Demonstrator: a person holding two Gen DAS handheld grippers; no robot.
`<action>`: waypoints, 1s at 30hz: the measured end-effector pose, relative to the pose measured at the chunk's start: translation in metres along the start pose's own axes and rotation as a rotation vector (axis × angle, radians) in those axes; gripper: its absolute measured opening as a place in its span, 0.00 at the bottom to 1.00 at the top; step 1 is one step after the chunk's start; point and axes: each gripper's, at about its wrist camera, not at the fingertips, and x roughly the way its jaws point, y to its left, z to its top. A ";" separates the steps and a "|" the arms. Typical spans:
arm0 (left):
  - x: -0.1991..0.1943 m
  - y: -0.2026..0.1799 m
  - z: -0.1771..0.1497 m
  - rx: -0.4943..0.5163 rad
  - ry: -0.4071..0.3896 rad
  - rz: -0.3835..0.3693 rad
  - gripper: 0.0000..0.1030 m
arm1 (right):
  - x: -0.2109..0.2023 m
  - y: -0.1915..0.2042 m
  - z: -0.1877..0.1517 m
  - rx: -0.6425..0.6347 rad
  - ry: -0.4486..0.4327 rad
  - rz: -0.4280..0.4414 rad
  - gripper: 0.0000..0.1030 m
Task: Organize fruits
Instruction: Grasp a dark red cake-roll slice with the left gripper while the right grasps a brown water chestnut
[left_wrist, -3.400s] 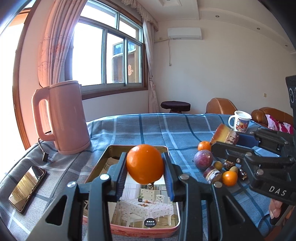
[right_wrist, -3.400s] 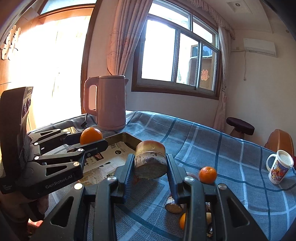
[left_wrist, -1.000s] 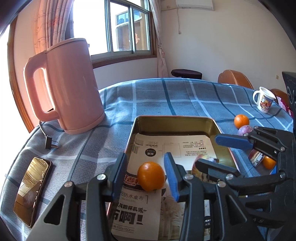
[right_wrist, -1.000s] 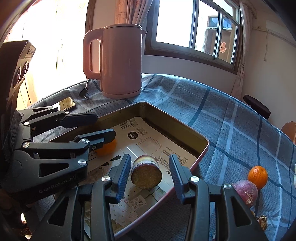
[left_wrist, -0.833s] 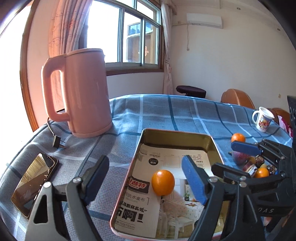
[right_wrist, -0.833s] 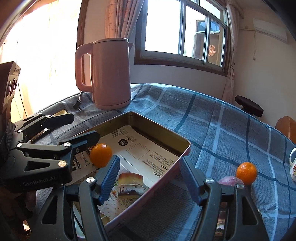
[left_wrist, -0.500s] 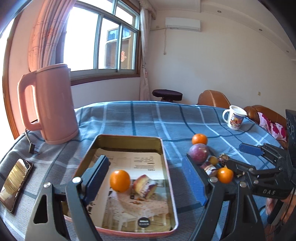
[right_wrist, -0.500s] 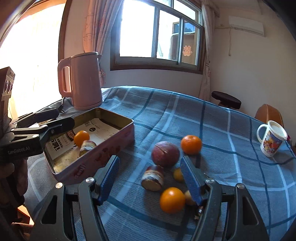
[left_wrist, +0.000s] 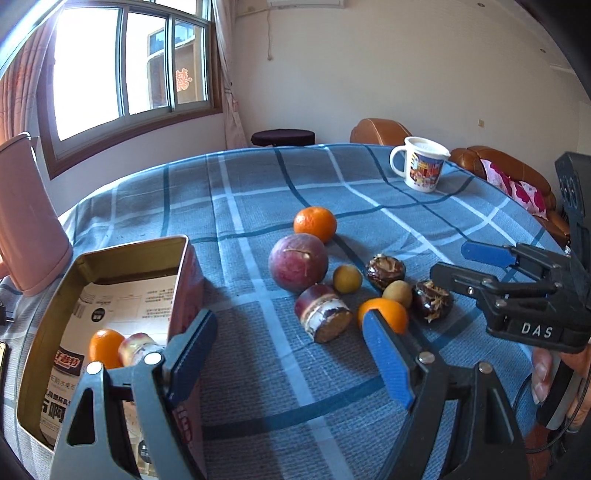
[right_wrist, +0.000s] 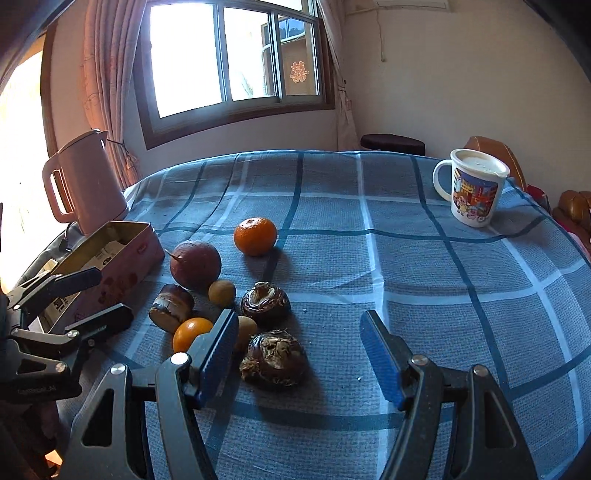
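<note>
A gold tin tray (left_wrist: 184, 254) on the left holds an orange (left_wrist: 105, 347) and a cut purple-skinned piece (left_wrist: 138, 347). Loose on the blue plaid cloth lie a mandarin (left_wrist: 315, 223), a round purple fruit (left_wrist: 297, 262), another cut piece (left_wrist: 323, 317), an orange (left_wrist: 388, 312), two small yellow fruits and two dark brown bulbs (right_wrist: 273, 360). My left gripper (left_wrist: 291, 350) hangs open just short of the cut piece, holding nothing. My right gripper (right_wrist: 299, 339) is open too, with the nearer dark bulb lying by its left finger, untouched.
A pink kettle (right_wrist: 83, 184) stands behind the tray. A printed white mug (right_wrist: 474, 188) sits at the far right of the table. Brown sofas and a dark stool (left_wrist: 282, 137) stand beyond the table. A person's hand (left_wrist: 543, 373) grips the right tool.
Both grippers opened, leaving the orange and the cut piece in the tray. They then swung right, from over the tray to the pile of loose fruit.
</note>
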 end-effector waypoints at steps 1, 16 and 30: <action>0.003 0.000 0.001 -0.005 0.007 -0.013 0.81 | 0.003 0.001 -0.001 -0.007 0.020 0.007 0.67; 0.027 -0.007 0.011 -0.008 0.075 -0.077 0.73 | 0.031 0.005 -0.014 -0.005 0.174 0.092 0.47; 0.040 0.003 0.017 -0.098 0.143 -0.103 0.58 | 0.033 0.006 -0.012 -0.014 0.176 0.084 0.47</action>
